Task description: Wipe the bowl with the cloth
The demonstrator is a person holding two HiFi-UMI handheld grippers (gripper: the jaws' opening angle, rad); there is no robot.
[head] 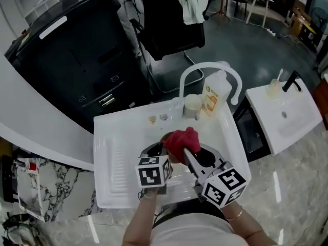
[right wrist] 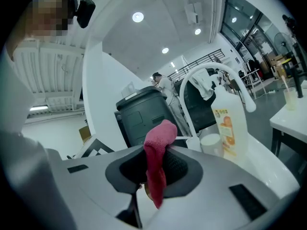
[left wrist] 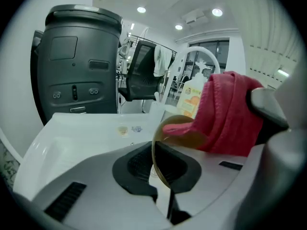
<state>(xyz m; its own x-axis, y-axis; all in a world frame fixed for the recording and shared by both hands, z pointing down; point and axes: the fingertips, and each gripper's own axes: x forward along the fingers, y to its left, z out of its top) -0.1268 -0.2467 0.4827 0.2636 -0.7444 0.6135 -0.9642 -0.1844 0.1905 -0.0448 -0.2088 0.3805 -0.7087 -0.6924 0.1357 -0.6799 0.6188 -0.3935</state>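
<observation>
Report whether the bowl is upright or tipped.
Tipped: the left gripper holds the bowl on edge by its rim, red cloth against it.

The camera on my head looked steeply down on the white sink [head: 115, 137] from close above. The one on my left claw [left wrist: 162, 176] sat tight against the bowl [left wrist: 187, 137] and faced across the sink toward the black cabinet [left wrist: 79, 66]. The one on my right claw [right wrist: 152, 176] looked almost level at the tap [right wrist: 216, 73] and bottle [right wrist: 228, 123]. All three shared the red cloth [head: 180, 140], tap and cabinet.
</observation>
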